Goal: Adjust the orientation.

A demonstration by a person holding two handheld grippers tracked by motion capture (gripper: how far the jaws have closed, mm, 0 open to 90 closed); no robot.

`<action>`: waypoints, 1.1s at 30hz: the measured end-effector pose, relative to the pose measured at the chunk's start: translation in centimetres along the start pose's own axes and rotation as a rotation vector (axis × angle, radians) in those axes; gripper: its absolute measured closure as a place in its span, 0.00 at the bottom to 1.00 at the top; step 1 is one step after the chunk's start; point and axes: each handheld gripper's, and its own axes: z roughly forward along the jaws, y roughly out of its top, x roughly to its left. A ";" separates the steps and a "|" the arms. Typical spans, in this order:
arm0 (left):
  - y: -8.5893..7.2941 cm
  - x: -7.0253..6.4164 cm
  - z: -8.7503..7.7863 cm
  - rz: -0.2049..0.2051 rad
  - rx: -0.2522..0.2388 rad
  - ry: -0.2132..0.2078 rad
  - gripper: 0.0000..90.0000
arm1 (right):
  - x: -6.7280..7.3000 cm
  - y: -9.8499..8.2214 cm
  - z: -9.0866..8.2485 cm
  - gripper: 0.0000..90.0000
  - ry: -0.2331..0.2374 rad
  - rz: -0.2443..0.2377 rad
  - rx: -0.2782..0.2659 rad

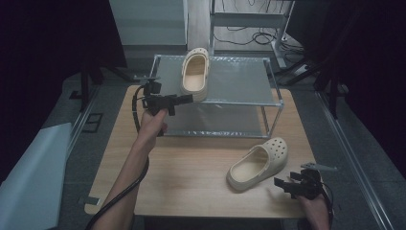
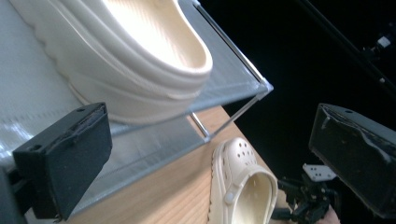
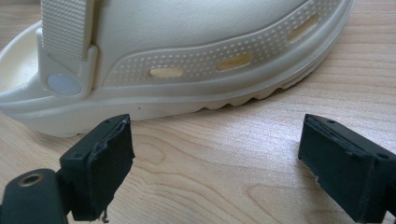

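The wooden tabletop (image 1: 191, 167) spreads out in front of me, and across its far edge stands the metal rack (image 1: 268, 96) with its two mesh shelves, the upper one reaching from the far left to the far right of the frame. On that upper shelf, toward its left end, sits one cream clog (image 1: 195, 74), toe pointing away from me, heel at the shelf's near edge. The second clog (image 1: 258, 164) lies on the tabletop near the right front corner, toe angled toward the rack's right leg, sole flat on the wood. My left gripper (image 1: 184, 98) hovers at the near left edge of the upper shelf, just beside the heel of the shelved clog; in the left gripper view its jaws stand wide apart and hold nothing, the clog's heel above and between them, no pad touching. My right gripper (image 1: 283, 183) sits low at the right front corner, just beside the second clog; in the right gripper view the jaws gape wide over bare wood, the clog's side wall right ahead, nothing gripped.
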 end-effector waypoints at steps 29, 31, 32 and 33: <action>-7.2 1.1 -0.6 0.027 0.054 -0.024 0.00 | 0.0 0.0 0.1 0.00 0.007 0.001 -0.001; -7.8 1.4 -0.6 0.030 0.058 -0.021 0.00 | 0.0 0.0 0.1 0.00 0.007 0.002 -0.001; -8.2 1.5 -0.6 0.029 0.060 -0.021 0.00 | 0.0 0.0 0.1 0.00 0.007 0.002 0.001; -8.5 1.6 -0.6 0.029 0.063 -0.018 0.00 | 0.0 0.0 0.1 0.00 0.007 0.000 0.003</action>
